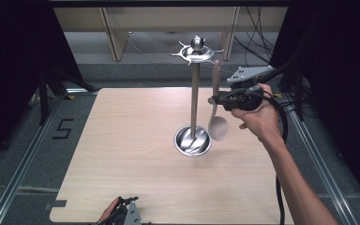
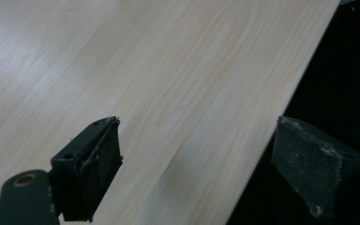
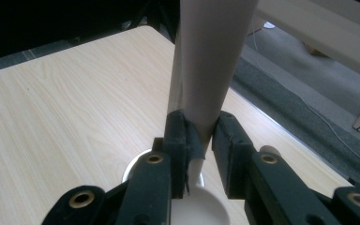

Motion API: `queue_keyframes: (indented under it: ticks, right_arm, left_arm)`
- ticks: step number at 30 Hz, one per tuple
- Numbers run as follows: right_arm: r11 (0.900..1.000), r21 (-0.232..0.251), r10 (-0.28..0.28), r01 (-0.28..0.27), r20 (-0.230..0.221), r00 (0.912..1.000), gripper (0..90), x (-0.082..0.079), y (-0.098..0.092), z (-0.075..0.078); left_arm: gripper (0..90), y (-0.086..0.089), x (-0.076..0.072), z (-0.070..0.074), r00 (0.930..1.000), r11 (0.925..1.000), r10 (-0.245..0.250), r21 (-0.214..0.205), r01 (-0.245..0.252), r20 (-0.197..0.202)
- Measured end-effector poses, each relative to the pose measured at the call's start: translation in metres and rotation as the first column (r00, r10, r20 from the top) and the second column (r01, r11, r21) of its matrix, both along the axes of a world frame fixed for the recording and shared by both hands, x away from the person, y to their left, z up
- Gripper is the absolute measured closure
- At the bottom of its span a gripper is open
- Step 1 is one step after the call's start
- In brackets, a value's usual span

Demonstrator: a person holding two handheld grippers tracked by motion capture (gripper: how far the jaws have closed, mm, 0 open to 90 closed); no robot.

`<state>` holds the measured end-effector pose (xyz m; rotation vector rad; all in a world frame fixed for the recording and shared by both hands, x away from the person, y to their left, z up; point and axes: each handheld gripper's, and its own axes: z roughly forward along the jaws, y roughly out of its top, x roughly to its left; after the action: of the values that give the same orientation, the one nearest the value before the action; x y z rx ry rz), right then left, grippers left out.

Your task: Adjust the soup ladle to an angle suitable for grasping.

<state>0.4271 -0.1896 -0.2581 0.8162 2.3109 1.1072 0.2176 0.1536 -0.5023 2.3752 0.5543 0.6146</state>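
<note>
Dark room, black drapes both sides, pale shelving behind, grey floor with rails. Light wood table (image 1: 136,154), smooth, bare. Steel hanging stand (image 1: 194,101), hooked crown on top, dish base, mid-table. Right gripper (image 1: 215,100) clamped on beige spoon (image 1: 217,123) at handle, bowl down, beside stand's pole. Spoon looks light, stiff, slick; neck grip seems sound. Left gripper (image 2: 194,159) spread wide, empty, near table's front edge.

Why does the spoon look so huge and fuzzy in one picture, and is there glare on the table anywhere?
In the right gripper view the spoon sits right at the lens, clamped in the right tool, so its handle looms large and soft. In the left gripper view a pale sheen washes the table at upper left. The high view is evenly lit on the table, dark at both sides.
</note>
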Motion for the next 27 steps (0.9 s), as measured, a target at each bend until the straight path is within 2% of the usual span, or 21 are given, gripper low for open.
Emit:
queue_keyframes:
  ticks: [3, 8, 11, 12, 13, 14, 16, 18, 21, 23, 24, 25, 27]
  right_arm:
    - [1.0000, -0.003, 0.000, 0.000, 0.002, 1.0000, 76.4, 0.001, 0.001, 0.000]
    - [0.9996, 0.027, 0.000, 0.000, 0.013, 0.9999, 76.3, 0.002, 0.003, -0.003]
    - [0.9996, 0.028, 0.008, -0.008, 0.012, 0.9999, 76.3, 0.001, 0.002, -0.004]
    - [0.9991, 0.042, 0.007, -0.007, -0.007, 1.0000, 76.3, 0.000, 0.001, -0.004]
    - [0.9991, 0.039, 0.014, -0.015, 0.018, 0.9997, 76.2, 0.001, 0.000, -0.005]
    - [0.9982, 0.055, 0.020, -0.021, 0.010, 0.9997, 76.2, 0.001, 0.000, -0.006]
    - [0.9972, 0.072, 0.016, -0.018, 0.033, 0.9993, 76.1, 0.001, -0.001, -0.008]
    - [0.9968, 0.079, 0.011, -0.013, 0.024, 0.9997, 76.1, 0.000, -0.001, -0.009]
    - [0.9939, 0.109, 0.016, -0.020, 0.036, 0.9992, 75.8, 0.000, -0.002, -0.012]
    - [0.9921, 0.125, 0.003, -0.006, 0.026, 0.9997, 75.8, -0.001, -0.001, -0.014]
    - [0.9932, 0.116, 0.008, -0.008, 0.001, 1.0000, 75.6, -0.003, -0.002, -0.012]
    - [0.9938, 0.108, 0.024, -0.027, 0.025, 0.9994, 75.3, -0.001, -0.002, -0.013]
    - [0.9930, 0.116, 0.016, -0.021, 0.042, 0.9990, 75.2, -0.001, -0.002, -0.013]
  left_arm:
    - [14.9, 0.000, 0.000, 0.000, 1.0000, 1.0000, 0.001, 0.004, -0.001, 0.002]
    - [14.9, 0.000, 0.000, 0.000, 1.0000, 1.0000, -0.001, 0.001, 0.001, 0.001]
    - [14.9, 0.000, 0.000, 0.000, 1.0000, 1.0000, -0.001, 0.001, 0.001, 0.001]
    - [14.9, 0.000, 0.000, 0.000, 1.0000, 1.0000, 0.000, 0.001, 0.000, 0.001]
    - [14.9, 0.000, 0.000, 0.000, 1.0000, 1.0000, -0.001, 0.003, 0.001, 0.001]
    - [14.9, 0.000, 0.000, 0.000, 1.0000, 1.0000, -0.002, 0.000, 0.002, -0.002]
    - [14.9, 0.000, 0.000, 0.000, 1.0000, 1.0000, -0.002, -0.002, 0.002, -0.003]
    - [14.9, 0.000, 0.000, 0.000, 1.0000, 1.0000, 0.000, 0.003, 0.000, 0.001]
    - [14.9, 0.000, 0.000, 0.000, 1.0000, 1.0000, -0.002, -0.003, 0.002, -0.003]
    - [14.8, 0.000, 0.000, 0.000, 1.0000, 1.0000, -0.001, 0.002, 0.001, 0.000]
    - [14.9, 0.000, 0.000, 0.000, 1.0000, 1.0000, 0.000, 0.004, 0.000, 0.002]
    - [14.9, 0.000, 0.000, 0.000, 1.0000, 1.0000, -0.001, 0.005, 0.001, 0.002]
    - [14.9, 0.000, 0.000, 0.000, 1.0000, 1.0000, -0.001, 0.007, 0.001, 0.004]
